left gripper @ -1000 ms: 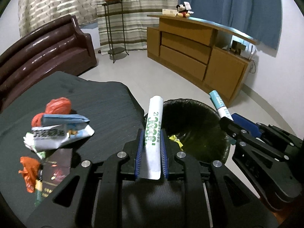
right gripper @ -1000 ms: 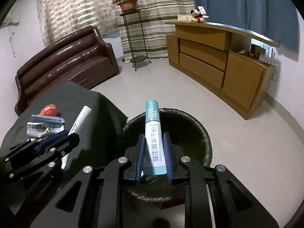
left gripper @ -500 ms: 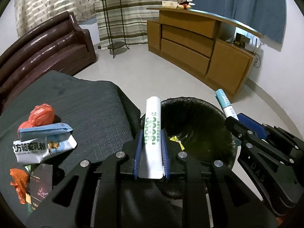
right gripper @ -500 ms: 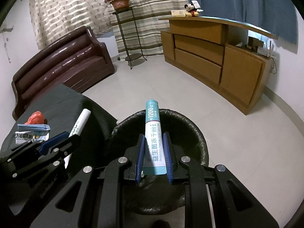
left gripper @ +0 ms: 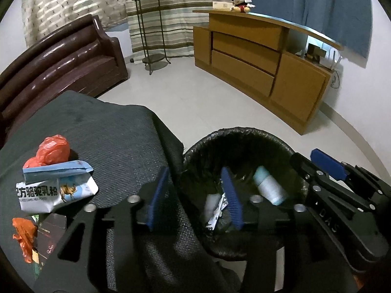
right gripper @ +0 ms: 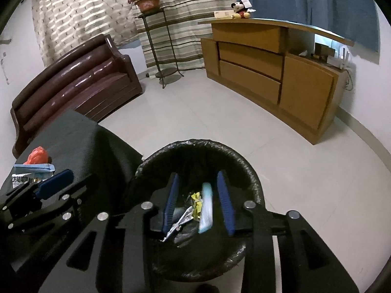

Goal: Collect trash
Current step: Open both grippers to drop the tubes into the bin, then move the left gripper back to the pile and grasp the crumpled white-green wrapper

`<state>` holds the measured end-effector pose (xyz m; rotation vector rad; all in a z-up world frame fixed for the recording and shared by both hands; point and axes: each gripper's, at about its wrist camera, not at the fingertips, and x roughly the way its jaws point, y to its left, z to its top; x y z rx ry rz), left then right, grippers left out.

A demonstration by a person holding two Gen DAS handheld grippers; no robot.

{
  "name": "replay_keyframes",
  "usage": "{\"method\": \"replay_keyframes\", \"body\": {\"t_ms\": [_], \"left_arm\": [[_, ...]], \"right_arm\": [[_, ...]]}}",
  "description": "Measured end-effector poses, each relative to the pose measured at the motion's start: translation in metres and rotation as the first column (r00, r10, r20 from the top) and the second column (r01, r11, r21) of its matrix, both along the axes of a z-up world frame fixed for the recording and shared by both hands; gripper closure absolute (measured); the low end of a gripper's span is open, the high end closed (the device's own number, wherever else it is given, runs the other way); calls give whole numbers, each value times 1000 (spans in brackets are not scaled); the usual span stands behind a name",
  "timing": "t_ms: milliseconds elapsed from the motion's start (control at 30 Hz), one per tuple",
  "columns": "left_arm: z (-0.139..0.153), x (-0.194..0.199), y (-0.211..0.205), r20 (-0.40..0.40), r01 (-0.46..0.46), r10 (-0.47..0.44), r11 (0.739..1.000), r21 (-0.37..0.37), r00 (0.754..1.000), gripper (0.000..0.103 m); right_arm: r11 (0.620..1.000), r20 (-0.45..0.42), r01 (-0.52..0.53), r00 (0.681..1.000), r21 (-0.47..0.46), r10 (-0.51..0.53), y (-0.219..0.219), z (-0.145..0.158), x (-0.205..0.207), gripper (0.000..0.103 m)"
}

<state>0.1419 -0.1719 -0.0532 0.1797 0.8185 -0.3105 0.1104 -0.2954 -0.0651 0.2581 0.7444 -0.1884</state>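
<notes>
The left hand-held gripper [left gripper: 195,195] hung over the near rim of the black-lined trash bin [left gripper: 244,136], its blue pads spread apart and still opening, with nothing pressed between them. Just below and between its fingers, a white stick packet [left gripper: 212,204] lay inside the bin, free of both pads. To the right of that gripper's right finger, a pale blue-and-white stick packet [left gripper: 267,185] was also inside the bin, blurred, below the tip of the right hand-held gripper [left gripper: 315,161], which entered that view from the right.

In the right wrist view, the right hand-held gripper [right gripper: 199,201] sat directly over the bin's [right gripper: 195,144] mouth with its jaws parted and opening. The blue-and-white packet showed as a blurred streak between its pads, nearer the right one, touching neither as far as could be told. Yellow and silvery scraps [right gripper: 193,207] lay in the bin under the fingers.

To the left of the left gripper, on the dark cloth-covered counter [left gripper: 110,131], more trash remained: a white and blue milk-powder pouch [left gripper: 56,188], a red plastic bag [left gripper: 52,150] just behind it, an orange wrapper [left gripper: 23,234] and a dark box [left gripper: 50,234] nearer the camera's left edge. Beyond the bin stood a brown sofa [left gripper: 61,61] and a wooden cabinet [left gripper: 256,56].
</notes>
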Motion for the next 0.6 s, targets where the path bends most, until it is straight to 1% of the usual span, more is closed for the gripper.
{"method": "replay_keyframes", "body": {"t_ms": [100, 200, 267, 300, 600], "left_arm": [[2, 0, 0, 7, -9, 9, 1000, -5, 1000, 46], [4, -2, 1, 11, -12, 12, 1000, -10, 1000, 45], [6, -3, 4, 8, -14, 14, 1000, -18, 1000, 42], [8, -4, 5, 8, -16, 16, 1000, -22, 1000, 39], [27, -33, 24, 40, -11, 13, 999, -48, 999, 39]], "right_arm": [[1000, 5, 5, 1000, -2, -4, -1, 2, -2, 68], [1000, 11, 10, 1000, -5, -10, -1, 4, -6, 64], [1000, 12, 11, 1000, -9, -11, 1, 5, -10, 63], [1000, 12, 11, 1000, -9, -11, 0, 6, -10, 63], [1000, 6, -4, 1000, -5, 4, 13, 12, -26, 59]]}}
